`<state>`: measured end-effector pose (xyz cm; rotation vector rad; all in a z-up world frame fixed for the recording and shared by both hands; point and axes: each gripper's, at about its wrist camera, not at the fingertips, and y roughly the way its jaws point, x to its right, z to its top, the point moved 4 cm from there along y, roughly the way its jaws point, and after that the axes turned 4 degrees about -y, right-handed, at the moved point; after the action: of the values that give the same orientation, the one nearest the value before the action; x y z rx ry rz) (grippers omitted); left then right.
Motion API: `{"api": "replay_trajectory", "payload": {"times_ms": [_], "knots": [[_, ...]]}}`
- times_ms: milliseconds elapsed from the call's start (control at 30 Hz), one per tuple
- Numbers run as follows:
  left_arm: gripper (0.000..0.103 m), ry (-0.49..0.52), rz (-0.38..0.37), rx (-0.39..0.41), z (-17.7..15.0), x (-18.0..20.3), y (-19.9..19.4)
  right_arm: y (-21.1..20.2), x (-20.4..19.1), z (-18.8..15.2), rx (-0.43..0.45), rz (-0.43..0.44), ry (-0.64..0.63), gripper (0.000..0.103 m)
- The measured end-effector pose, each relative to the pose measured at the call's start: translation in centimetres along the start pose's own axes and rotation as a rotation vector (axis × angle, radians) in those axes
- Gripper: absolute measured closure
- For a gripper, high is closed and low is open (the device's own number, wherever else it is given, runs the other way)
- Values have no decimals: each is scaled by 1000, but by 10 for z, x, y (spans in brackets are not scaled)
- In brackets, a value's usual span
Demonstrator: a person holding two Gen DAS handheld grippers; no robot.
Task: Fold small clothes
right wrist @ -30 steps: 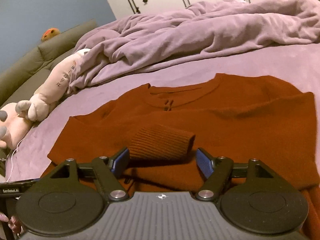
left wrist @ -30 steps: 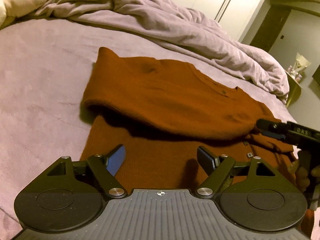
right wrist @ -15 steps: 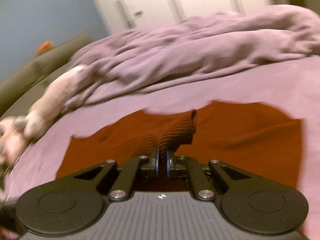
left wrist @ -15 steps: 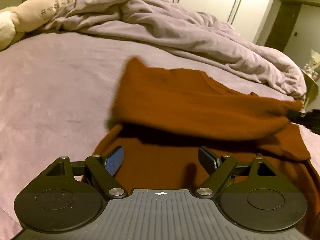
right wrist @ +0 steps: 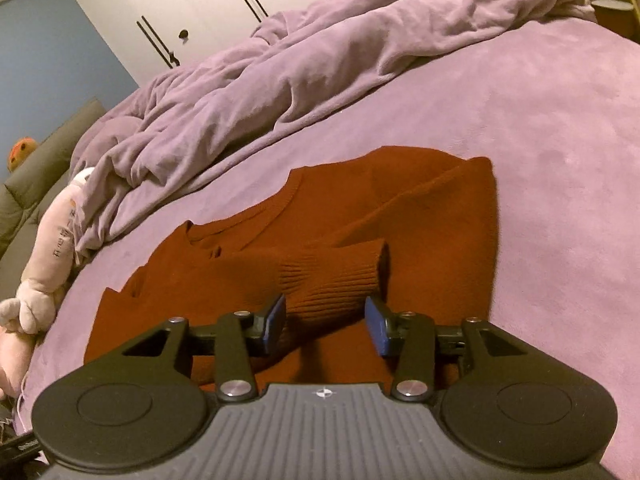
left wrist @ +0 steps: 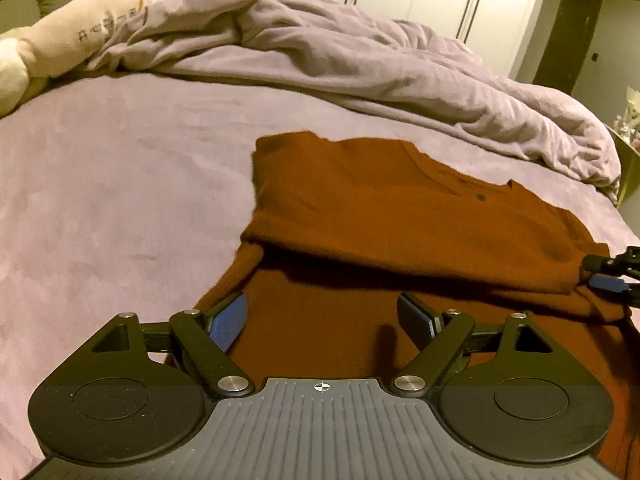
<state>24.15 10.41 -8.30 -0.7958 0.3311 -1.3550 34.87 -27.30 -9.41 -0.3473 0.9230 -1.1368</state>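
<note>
Now folding: right gripper (right wrist: 326, 324) is hovering with jaws apart around the ribbed cuff (right wrist: 332, 276), gripping nothing.
Left gripper (left wrist: 322, 320): is waiting, fingers spread and empty, over the hem.
Technique: laying the sleeve flat across the body, smoothing before the next fold.
Sweater (left wrist: 400, 216): rust-brown knit is lying just ahead on the purple bedspread (left wrist: 120, 184), one side folded over.

L gripper (left wrist: 322, 316): jaws wide apart, nothing betw. pads, low over near edge of bed, pointing fwd.
L pads (left wrist: 228, 322): blue, both visible, angled outward.
R gripper (right wrist: 326, 318): jaws apart, not clamping, low near bed's near edge.
R pads (right wrist: 376, 326): blue, roughly parallel.
R gripper in L view (left wrist: 612, 274): tips only, at right edge; state unclear there.
</note>
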Motion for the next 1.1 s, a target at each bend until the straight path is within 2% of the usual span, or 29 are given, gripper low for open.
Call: {"api": "replay_trajectory", "payload": {"times_ms": [233,300,400,467,533,600,633,700,733,767,833,1000,1100], "knots": [[14,9,-23,-4,3,0,-2,5,-10,4,30,51,-119,60],[14,19,-27,-6,4,1,-2,5,-9,3,26,32,-155,59],[14,14,-40,-4,5,1,-4,1,-2,5,65,-15,-184,44],[13,8,-47,-7,6,1,-3,-1,3,8,99,-27,-175,26],[13,7,-43,-9,6,1,-2,-1,4,8,113,-13,-176,26],[13,7,-34,-7,7,1,-2,5,0,5,82,26,-180,26],[13,6,-34,-8,7,1,-1,9,-4,3,57,41,-193,28],[13,9,-36,-6,7,1,-1,15,-12,0,26,36,-222,43],[13,13,-33,-6,8,1,0,18,-14,-1,13,30,-229,66],[13,19,-26,-6,8,1,1,19,-16,-1,4,25,-229,85],[13,25,-10,-7,9,1,4,16,-17,2,7,31,-215,93],[13,6,39,-5,14,-5,14,-11,-25,19,107,-11,-239,95],[13,-18,40,-13,15,-9,18,-22,-11,34,147,-64,-183,95]]}}
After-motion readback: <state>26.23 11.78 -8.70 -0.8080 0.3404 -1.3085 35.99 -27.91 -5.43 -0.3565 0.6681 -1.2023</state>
